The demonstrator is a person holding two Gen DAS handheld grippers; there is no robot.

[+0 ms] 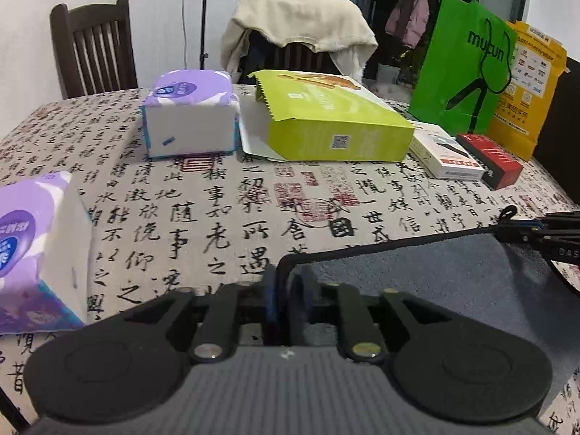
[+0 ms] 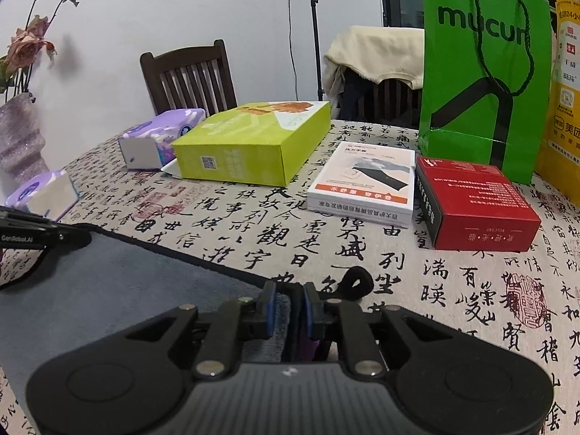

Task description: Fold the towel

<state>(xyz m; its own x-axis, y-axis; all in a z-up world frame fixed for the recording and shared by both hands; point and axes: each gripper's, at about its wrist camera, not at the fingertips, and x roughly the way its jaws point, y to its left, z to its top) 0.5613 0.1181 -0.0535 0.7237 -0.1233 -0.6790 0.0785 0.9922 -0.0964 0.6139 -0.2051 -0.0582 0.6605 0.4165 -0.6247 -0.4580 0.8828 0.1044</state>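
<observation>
towel fold mid-way, both corners pinched

left gripper (image 1: 284,282) and right gripper (image 2: 288,304) each clench a far corner of the grey towel (image 1: 435,282), near on the table (image 1: 217,195); edge lifted, folding and flattening seemingly remain.

The yellow bag (image 2: 565,101) and vase (image 2: 18,137) are cropped by frame edges; box print is illegible.

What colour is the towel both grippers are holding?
Grey-blue with a dark bound edge, the towel shows best in the right wrist view.
</observation>
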